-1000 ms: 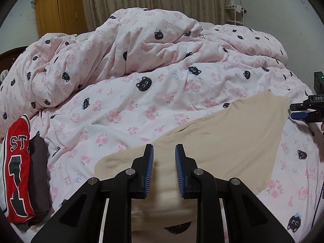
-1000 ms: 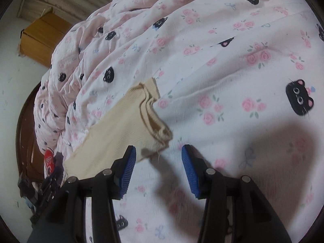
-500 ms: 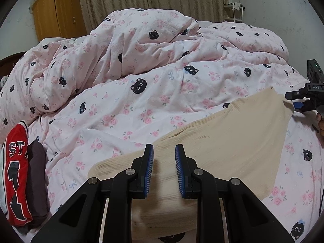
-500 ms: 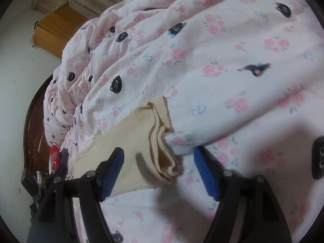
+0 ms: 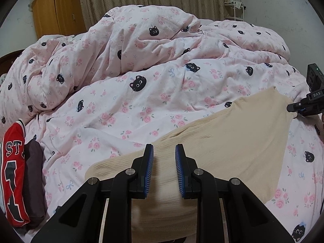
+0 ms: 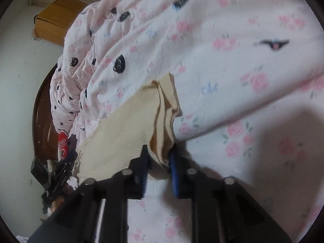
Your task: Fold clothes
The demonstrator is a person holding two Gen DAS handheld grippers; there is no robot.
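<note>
Right wrist view: right tongs (image 6: 158, 162) closing, beige knit garment (image 6: 121, 133) corner between pads; left tongs (image 5: 164, 162) narrowly parted over other end, grip unclear; garment spread on floral duvet (image 5: 141, 93).

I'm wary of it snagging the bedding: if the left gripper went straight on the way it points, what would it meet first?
Most likely the cream ribbed knit garment lying right ahead of the left gripper, and only beyond that the pink cat-print duvet. Depth is hard to judge.
</note>
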